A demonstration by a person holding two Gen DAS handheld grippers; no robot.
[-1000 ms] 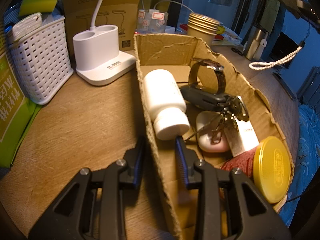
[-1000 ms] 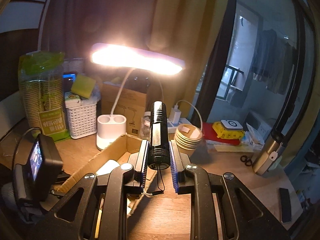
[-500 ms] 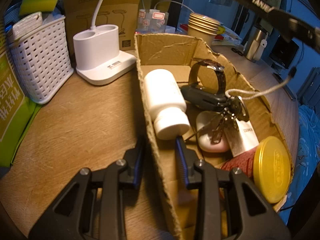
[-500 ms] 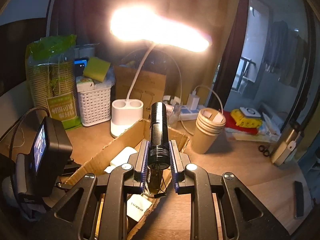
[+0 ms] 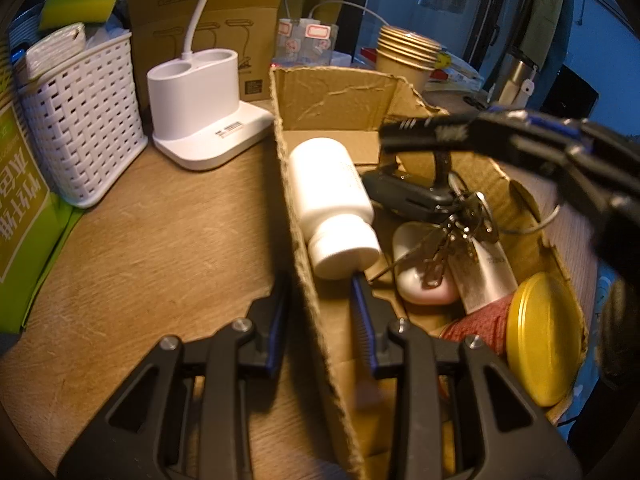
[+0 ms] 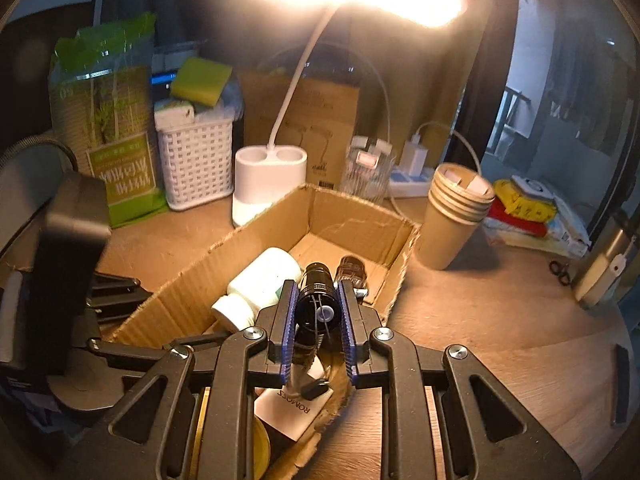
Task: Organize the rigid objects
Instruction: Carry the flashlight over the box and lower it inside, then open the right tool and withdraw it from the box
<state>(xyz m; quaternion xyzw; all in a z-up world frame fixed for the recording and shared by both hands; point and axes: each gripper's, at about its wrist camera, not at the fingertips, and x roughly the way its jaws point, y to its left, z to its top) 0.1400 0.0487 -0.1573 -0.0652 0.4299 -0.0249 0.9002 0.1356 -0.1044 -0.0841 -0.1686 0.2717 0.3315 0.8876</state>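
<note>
Clamped, flashlight (image 6: 316,304) points into box (image 6: 360,220).

Cardboard box (image 5: 336,100) on surface (image 5: 160,248): bottle (image 5: 328,196), keys (image 5: 460,220), tin (image 5: 540,344) inside. Lamp base (image 5: 204,108) and basket (image 5: 80,120) left of it; cups (image 6: 452,220) right.

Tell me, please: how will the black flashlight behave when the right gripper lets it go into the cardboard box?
The flashlight looks stiff and round, so it may roll. The bottle and keys crowding the box would probably stop it. Its cord looks floppy and may snag.
</note>
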